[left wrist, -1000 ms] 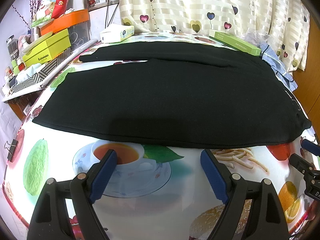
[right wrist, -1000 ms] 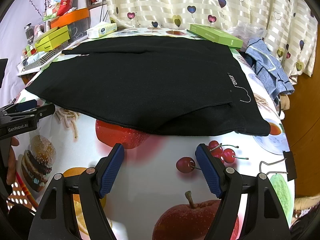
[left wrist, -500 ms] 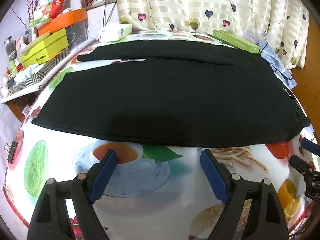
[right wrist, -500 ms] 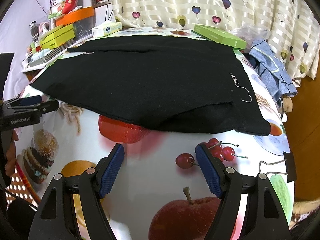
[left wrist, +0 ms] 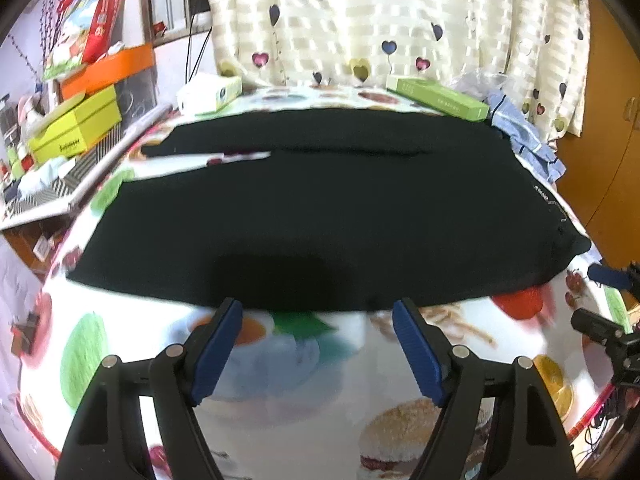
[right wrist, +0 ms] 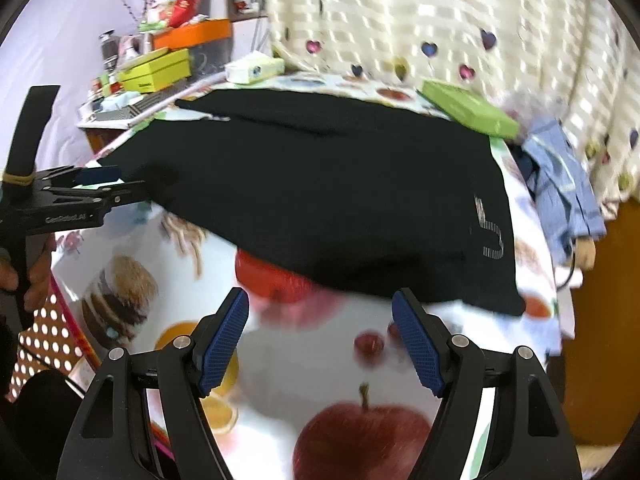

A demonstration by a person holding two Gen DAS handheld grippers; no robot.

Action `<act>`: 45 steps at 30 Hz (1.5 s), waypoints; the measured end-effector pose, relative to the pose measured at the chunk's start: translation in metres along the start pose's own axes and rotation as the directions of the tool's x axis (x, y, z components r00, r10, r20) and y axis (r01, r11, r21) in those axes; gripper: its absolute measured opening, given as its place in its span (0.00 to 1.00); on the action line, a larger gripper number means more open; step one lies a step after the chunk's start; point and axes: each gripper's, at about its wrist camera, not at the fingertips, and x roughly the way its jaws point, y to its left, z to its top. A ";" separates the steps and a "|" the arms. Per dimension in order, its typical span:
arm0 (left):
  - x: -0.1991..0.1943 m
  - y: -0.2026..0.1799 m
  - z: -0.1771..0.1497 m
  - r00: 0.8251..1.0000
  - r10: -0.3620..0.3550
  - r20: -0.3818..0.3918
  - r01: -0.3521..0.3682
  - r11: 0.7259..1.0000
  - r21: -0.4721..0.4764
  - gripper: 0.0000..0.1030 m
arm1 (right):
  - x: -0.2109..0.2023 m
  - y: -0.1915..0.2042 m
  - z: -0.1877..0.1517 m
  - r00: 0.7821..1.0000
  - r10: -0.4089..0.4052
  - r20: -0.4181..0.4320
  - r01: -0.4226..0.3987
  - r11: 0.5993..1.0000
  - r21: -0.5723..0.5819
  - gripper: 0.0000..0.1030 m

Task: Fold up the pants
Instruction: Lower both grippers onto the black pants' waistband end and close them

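Note:
Black pants (left wrist: 320, 208) lie spread flat across a table with a fruit-print cloth (left wrist: 304, 376), the two legs side by side. My left gripper (left wrist: 318, 307) has its blue fingertips right at the pants' near edge. Its jaws are closing, with only the hem's rim between the tips and no pad pressing on cloth. In the right wrist view the same pants (right wrist: 320, 184) show a white logo near the waist. My right gripper (right wrist: 320, 298) stands open at the near edge by the waist end, holding nothing. The left gripper (right wrist: 80, 196) shows at that view's left, in a person's hand.
At the table's far side lie a green flat box (left wrist: 438, 98) and a white tissue box (left wrist: 210, 94). A blue striped garment (right wrist: 560, 184) is heaped at the right. Yellow boxes (left wrist: 76, 128) and an orange one are stacked on a side shelf at the left. A heart-print curtain hangs behind.
Both grippers have come closer to the pants' near edge. The left jaws have narrowed a little. The right wrist view has rolled and lifted slightly.

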 end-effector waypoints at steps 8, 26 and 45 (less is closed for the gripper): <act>0.012 0.018 0.040 1.000 0.014 0.024 -0.015 0.999 0.028 0.71 | 0.017 -0.014 0.056 0.994 0.104 0.029 -0.101 0.991 -0.094 0.72; 0.121 0.065 0.185 1.000 0.010 0.008 -0.011 0.991 0.132 0.71 | 0.147 -0.102 0.189 0.987 0.139 -0.081 -0.151 0.974 -0.170 0.72; 0.253 0.095 0.240 0.994 -0.017 -0.112 0.038 0.981 0.192 0.73 | 0.271 -0.168 0.242 0.973 0.118 -0.201 -0.152 0.975 -0.161 0.72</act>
